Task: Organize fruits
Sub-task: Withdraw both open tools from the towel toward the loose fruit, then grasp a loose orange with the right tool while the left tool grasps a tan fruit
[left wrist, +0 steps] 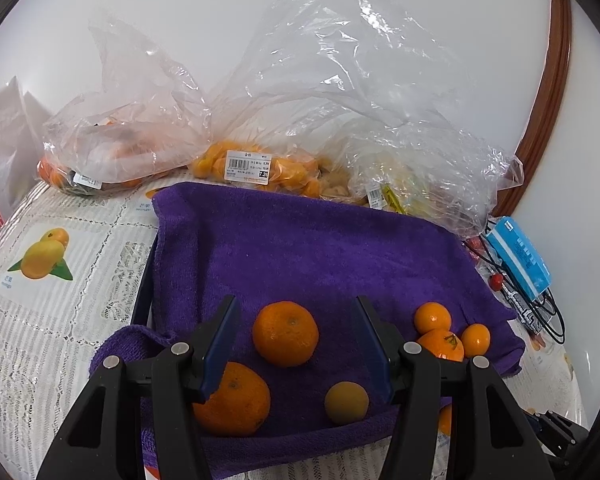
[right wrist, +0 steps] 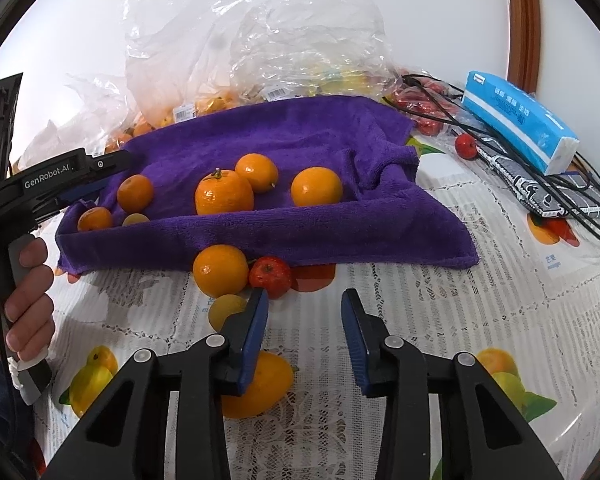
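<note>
Oranges [right wrist: 224, 196] sit on the purple towel [right wrist: 300, 236], round and shiny, one with its green stem pointing up. Another orange [right wrist: 220, 276] and a small red fruit [right wrist: 270, 276] lie on the tablecloth [right wrist: 440, 320] just below. The left gripper [left wrist: 296, 340] is apart, empty. The right gripper [right wrist: 305, 312] is apart, empty.

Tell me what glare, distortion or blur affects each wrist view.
Left wrist: heavy fisheye bending with black corners; white glare streaks on the crumpled plastic bags; the purple towel and oranges stay sharp. Right wrist: the same curved edges; bright highlights on the stemmed orange; the tablecloth looks sharp, no motion blur.
</note>
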### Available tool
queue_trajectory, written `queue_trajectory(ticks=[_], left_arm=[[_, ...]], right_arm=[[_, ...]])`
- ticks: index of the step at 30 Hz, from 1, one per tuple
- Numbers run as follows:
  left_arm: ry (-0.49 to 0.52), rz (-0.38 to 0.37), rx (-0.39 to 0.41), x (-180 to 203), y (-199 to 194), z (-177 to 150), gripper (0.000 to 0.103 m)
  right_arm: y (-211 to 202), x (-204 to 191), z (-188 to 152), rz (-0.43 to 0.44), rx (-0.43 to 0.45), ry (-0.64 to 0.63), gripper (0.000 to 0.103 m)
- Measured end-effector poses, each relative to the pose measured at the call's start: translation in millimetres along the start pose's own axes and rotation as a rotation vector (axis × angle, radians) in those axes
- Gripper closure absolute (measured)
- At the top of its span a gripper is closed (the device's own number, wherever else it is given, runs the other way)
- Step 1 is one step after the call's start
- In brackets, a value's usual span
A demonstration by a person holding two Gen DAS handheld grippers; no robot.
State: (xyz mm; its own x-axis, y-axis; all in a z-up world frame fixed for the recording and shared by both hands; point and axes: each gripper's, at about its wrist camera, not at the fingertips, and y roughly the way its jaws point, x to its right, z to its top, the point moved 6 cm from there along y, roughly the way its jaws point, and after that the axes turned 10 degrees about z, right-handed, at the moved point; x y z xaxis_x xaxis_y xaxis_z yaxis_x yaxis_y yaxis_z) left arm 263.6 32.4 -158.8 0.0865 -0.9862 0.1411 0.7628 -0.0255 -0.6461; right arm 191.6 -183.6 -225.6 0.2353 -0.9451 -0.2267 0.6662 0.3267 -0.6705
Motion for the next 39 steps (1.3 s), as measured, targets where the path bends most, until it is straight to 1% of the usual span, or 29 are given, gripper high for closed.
queue_trajectory(ticks=[4, 7, 11, 14, 17, 21, 28, 31, 33, 39], left_arm=[[0.006, 0.007, 0.009, 1.9, -1.6, -1.4, 0.048], [0.009, 0.01, 0.016, 3.3, -3.5, -2.1, 0.048], [0.018, 0.019, 0.026, 5.3, -7.1, -4.2, 0.048], [0.031, 0.035, 0.041, 6.5, -10.1, -5.6, 0.048], [0.036, 0.052, 0.061, 5.4, -16.9, -8.1, 0.048], [0.027, 0.053, 0.075, 1.1, -27.1, -12.0, 0.048], [0.002, 0.044, 0.074, -8.0, -43.2, -24.3, 0.048], [-0.004, 0.041, 0.067, -12.7, -48.5, -30.4, 0.048], [-0.01, 0.026, 0.057, -15.6, -52.0, -33.6, 0.048], [-0.029, 0.02, 0.036, -24.5, -56.7, -40.1, 0.048]], right_arm=[[-1.8, 3.0, -0.2, 0.01, 0.004, 0.018, 0.077], [-2.5, 4.2, 0.0, 0.018, 0.007, 0.026, 0.08], [-4.0, 5.1, -0.7, 0.022, 0.011, 0.035, 0.08], [-2.9, 5.6, -1.2, 0.011, 0.004, 0.037, 0.08], [-5.0, 4.1, -0.7, 0.021, 0.017, 0.03, 0.08], [-6.4, 5.2, -1.1, 0.025, 0.02, 0.038, 0.077], [-12.0, -1.8, -1.6, -0.012, 0.038, 0.009, 0.062], [-16.7, -4.3, -2.9, 0.002, 0.052, 0.009, 0.057], [-19.0, -4.6, -3.8, 0.005, 0.054, 0.016, 0.056], [-25.2, 1.1, -2.1, -0.027, 0.057, 0.018, 0.056]])
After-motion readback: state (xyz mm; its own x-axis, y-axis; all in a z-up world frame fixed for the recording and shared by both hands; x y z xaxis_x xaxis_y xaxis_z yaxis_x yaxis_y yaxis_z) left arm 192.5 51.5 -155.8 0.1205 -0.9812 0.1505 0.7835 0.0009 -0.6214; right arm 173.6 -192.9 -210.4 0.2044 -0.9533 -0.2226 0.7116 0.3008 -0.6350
